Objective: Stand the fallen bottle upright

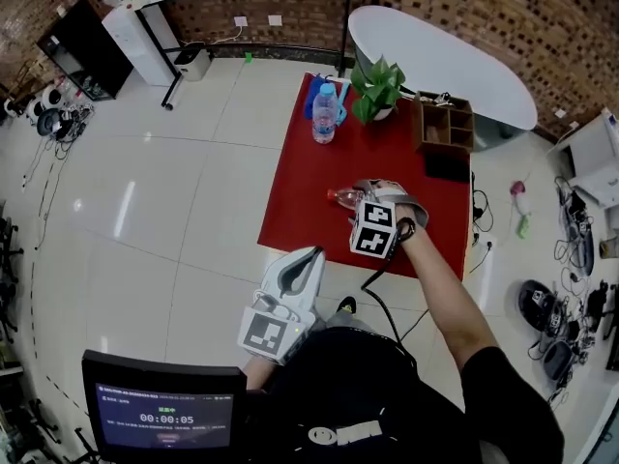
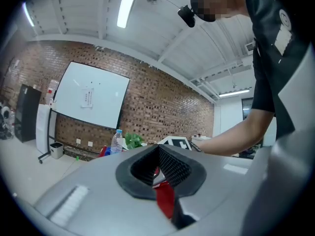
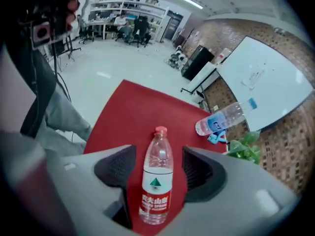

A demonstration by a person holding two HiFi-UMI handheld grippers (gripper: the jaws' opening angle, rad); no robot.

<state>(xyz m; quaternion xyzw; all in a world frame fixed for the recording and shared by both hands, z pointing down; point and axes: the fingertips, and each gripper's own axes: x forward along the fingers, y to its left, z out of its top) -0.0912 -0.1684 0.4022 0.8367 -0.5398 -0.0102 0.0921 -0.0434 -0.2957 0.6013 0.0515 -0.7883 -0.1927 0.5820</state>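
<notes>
The fallen bottle (image 1: 344, 197) is clear plastic with a red cap and a red-and-white label, and it lies on its side on the red tablecloth (image 1: 300, 196). In the right gripper view the same bottle (image 3: 157, 181) lies lengthwise between the two jaws, cap pointing away. My right gripper (image 1: 373, 193) (image 3: 156, 156) points steeply down over it and is open, with a gap on each side of the bottle. My left gripper (image 1: 306, 259) (image 2: 158, 154) hangs off the table's near edge, shut and empty.
A second bottle (image 1: 325, 114) (image 3: 224, 119) with a blue cap stands upright at the cloth's far end. Beside it are a potted plant (image 1: 375, 87) and a wooden organiser box (image 1: 443, 124), with a black flat item (image 1: 447, 167) near the box. Tiled floor surrounds the table.
</notes>
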